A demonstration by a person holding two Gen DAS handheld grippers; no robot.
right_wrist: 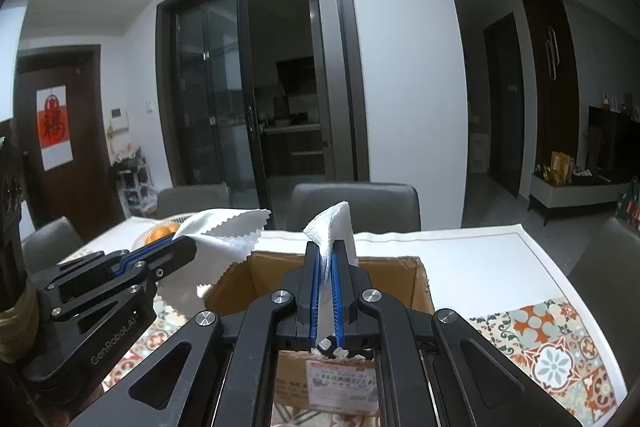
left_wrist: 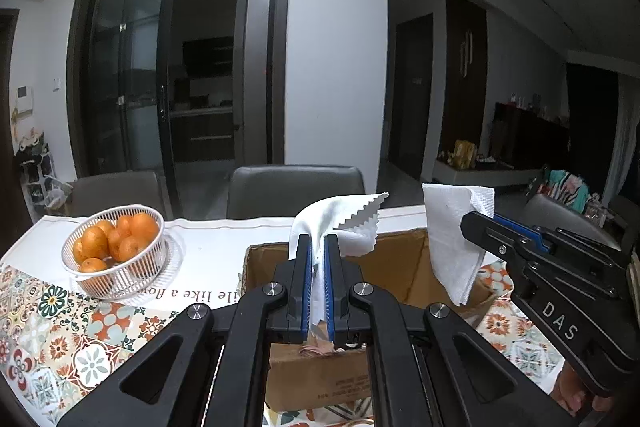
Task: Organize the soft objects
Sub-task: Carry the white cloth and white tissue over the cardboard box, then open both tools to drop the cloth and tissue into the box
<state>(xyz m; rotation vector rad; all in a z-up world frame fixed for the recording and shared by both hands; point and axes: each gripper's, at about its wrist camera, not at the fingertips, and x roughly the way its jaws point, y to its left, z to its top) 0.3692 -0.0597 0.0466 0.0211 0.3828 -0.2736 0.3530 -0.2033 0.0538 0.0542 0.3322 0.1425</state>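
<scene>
My left gripper (left_wrist: 318,247) is shut on a white cloth with zigzag edges (left_wrist: 344,217), held above an open cardboard box (left_wrist: 400,267). My right gripper (right_wrist: 327,251) is shut on a white textured towel (right_wrist: 336,223), also held over the box (right_wrist: 416,283). In the left wrist view the right gripper (left_wrist: 476,217) comes in from the right with the towel (left_wrist: 452,239) hanging from it. In the right wrist view the left gripper (right_wrist: 184,247) comes in from the left with the zigzag cloth (right_wrist: 224,231).
A white basket of oranges (left_wrist: 116,251) stands on the table at the left. The table carries a patterned tablecloth (left_wrist: 60,339) with a white centre. Two grey chairs (left_wrist: 296,187) stand behind the table.
</scene>
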